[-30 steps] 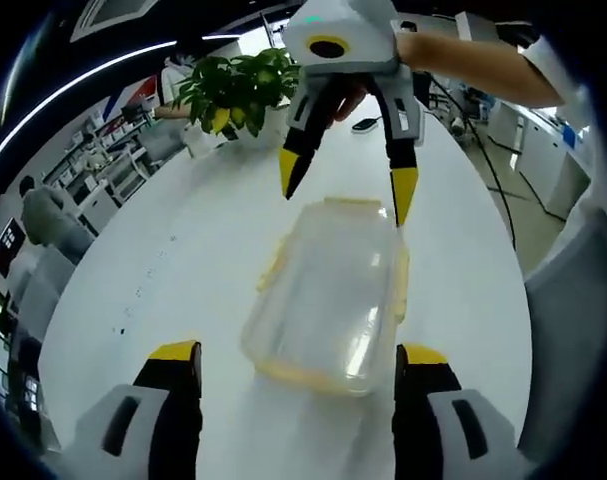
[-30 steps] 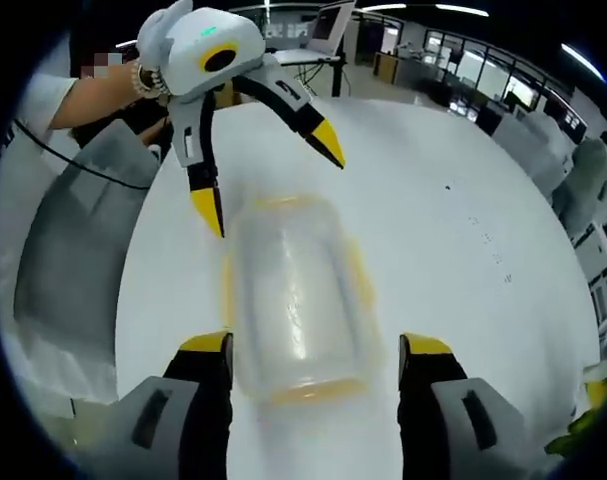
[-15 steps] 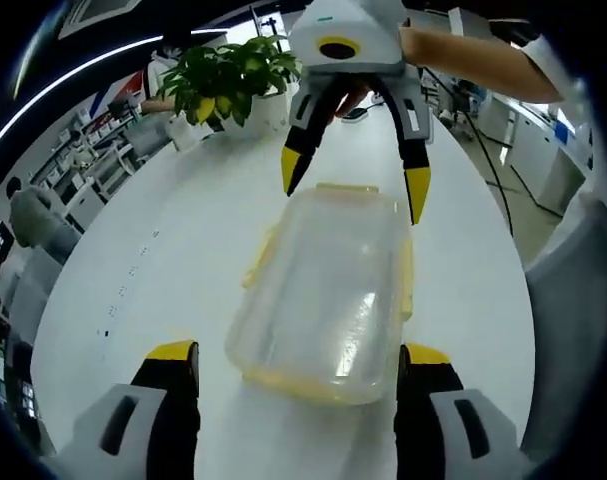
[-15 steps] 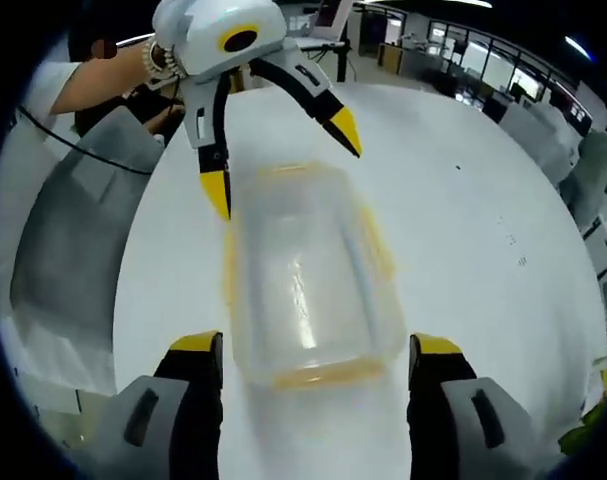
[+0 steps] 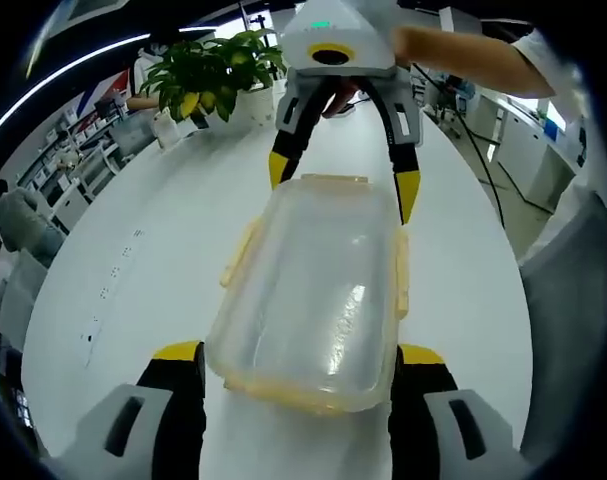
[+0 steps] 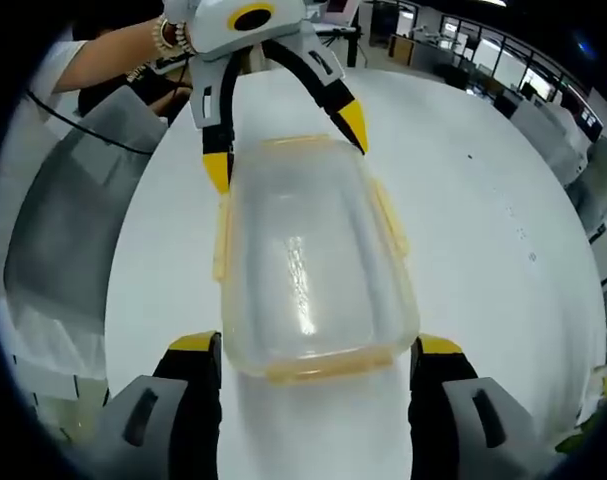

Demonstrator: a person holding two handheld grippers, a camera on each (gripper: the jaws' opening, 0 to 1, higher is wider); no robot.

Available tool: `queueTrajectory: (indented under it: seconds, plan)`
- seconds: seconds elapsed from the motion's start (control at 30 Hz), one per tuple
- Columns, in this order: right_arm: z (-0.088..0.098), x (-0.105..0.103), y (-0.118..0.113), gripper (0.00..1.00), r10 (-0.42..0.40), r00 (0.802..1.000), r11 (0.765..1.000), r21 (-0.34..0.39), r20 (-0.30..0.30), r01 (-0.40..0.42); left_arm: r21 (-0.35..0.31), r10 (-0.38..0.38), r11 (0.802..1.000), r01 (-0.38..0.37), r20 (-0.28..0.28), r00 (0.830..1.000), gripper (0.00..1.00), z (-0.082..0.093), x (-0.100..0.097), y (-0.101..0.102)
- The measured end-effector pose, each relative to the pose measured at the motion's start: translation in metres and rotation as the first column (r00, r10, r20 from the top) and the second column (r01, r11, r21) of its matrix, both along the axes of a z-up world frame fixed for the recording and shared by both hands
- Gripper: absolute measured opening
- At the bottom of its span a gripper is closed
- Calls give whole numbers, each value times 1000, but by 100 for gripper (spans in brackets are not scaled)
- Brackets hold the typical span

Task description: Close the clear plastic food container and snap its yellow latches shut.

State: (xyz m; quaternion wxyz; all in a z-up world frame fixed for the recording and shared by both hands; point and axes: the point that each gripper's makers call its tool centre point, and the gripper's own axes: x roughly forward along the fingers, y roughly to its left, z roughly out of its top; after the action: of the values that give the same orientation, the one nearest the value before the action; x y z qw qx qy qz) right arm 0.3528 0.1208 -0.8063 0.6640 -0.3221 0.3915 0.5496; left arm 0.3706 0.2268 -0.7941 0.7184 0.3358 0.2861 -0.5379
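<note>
Straddling the container (image 5: 313, 290) with wide jaws, both grippers; plant (image 5: 208, 80) beyond.

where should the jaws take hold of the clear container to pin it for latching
Across its short ends, one gripper from each end, as both open grippers are lined up now. The container lies flat on the white table with yellow latches along its long sides, so end grips probably leave those latches free to press.

A white table (image 5: 183, 230) carries the clear food container (image 5: 318, 290) and a potted plant (image 5: 208, 80).
</note>
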Motion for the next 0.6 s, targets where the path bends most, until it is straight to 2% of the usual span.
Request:
queueTrajectory:
  seconds: [0.47, 0.6]
  plan:
    - [-1, 1, 5, 72, 10, 1000, 1000, 9, 7, -10, -10, -3, 1000, 3, 0, 1000, 72, 0, -1, 6]
    - [-1, -1, 12, 72, 13, 1000, 1000, 0, 5, -13, 5, -7, 1000, 7, 0, 1000, 72, 0, -3, 11]
